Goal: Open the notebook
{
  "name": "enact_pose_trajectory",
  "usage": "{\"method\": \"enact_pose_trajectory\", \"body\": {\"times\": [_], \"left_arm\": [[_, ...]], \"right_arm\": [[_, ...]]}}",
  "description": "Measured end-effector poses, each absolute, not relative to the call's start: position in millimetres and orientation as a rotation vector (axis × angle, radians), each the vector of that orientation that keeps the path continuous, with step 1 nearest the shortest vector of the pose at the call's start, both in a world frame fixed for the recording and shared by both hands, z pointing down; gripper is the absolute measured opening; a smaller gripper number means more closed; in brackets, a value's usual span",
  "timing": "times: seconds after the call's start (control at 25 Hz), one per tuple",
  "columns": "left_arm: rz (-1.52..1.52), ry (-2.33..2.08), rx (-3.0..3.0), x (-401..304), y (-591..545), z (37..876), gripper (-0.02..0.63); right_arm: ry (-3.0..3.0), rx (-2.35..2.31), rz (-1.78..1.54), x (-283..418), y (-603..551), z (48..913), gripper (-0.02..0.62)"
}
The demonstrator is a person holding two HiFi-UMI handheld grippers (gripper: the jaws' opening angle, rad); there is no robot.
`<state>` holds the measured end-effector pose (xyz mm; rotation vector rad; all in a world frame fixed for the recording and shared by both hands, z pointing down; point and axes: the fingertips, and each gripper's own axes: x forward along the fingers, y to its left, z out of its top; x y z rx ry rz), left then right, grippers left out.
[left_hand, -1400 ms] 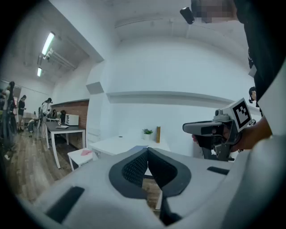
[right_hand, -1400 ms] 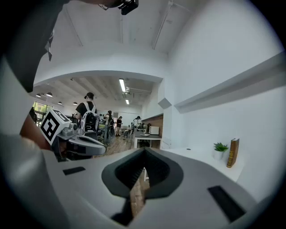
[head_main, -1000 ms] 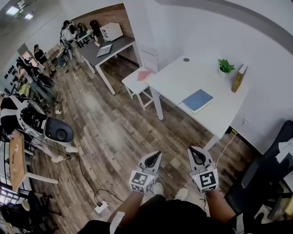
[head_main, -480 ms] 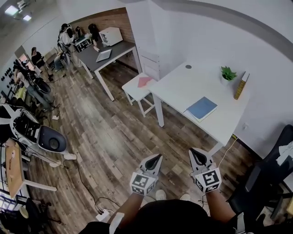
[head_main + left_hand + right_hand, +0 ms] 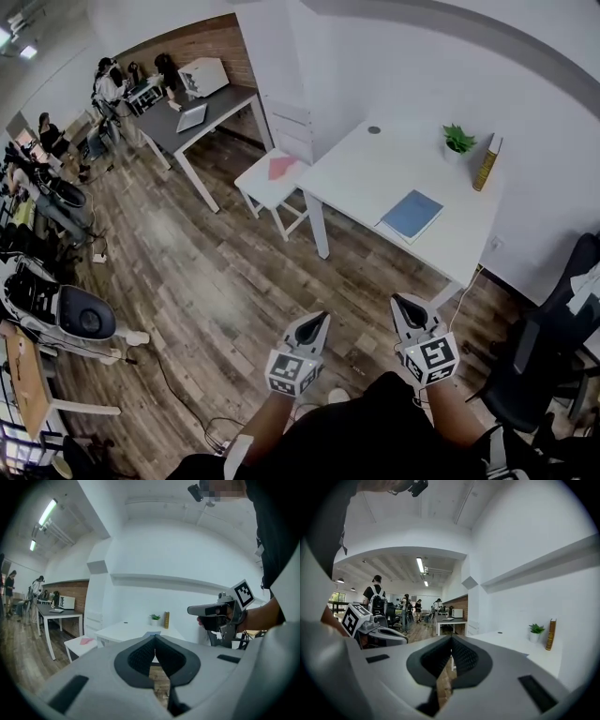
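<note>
A closed blue notebook (image 5: 412, 215) lies flat on the white table (image 5: 366, 169), near its right-hand side. Both grippers hang in the air over the wooden floor, well short of the table. My left gripper (image 5: 322, 319) is shut with nothing between its jaws, and its tips (image 5: 154, 637) meet. My right gripper (image 5: 401, 300) is shut and empty too, its tips (image 5: 451, 638) together. A sliver of the notebook (image 5: 152, 633) shows just above the left jaws. In the left gripper view the right gripper (image 5: 208, 610) shows at the right.
A small potted plant (image 5: 457, 139) and an upright brown book (image 5: 487, 161) stand at the table's far edge. A white stool with a pink sheet (image 5: 279, 169) is left of the table. A black office chair (image 5: 548, 347) stands at the right. People work at a grey desk (image 5: 192, 117) far off.
The whole scene has slid in the head view as the person moves across the floor. Both grippers stay shut out in front, and the right one sits a little further right.
</note>
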<state>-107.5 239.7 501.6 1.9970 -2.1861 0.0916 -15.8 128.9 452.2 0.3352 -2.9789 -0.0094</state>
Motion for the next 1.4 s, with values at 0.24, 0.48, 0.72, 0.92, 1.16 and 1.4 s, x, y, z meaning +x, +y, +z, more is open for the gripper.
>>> {"method": "enact_pose_trajectory", "body": {"times": [0.24, 0.48, 0.72, 0.92, 1.16, 1.4], "left_arm": [[0.102, -2.149, 2.036, -121, 209, 504, 0.006], [0.140, -2.127, 2.052, -139, 151, 507, 0.006], [0.203, -2.078, 2.074, -149, 79, 511, 0.006], [0.258, -2.021, 2.125, -143, 17, 511, 0.006], [0.272, -2.004, 2.110, -150, -41, 512, 0.006], [0.295, -1.981, 2.114, -150, -75, 518, 0.006]], "right_arm": [[-2.970, 0.383, 0.008, -28, 99, 455, 0.003], [-2.966, 0.395, 0.030, -47, 43, 463, 0.002], [-2.968, 0.448, 0.042, -50, -32, 464, 0.002], [-2.948, 0.491, 0.071, -39, -94, 473, 0.003], [-2.947, 0.498, 0.089, -35, -146, 479, 0.002], [-2.946, 0.507, 0.091, -31, -177, 480, 0.002]]}}
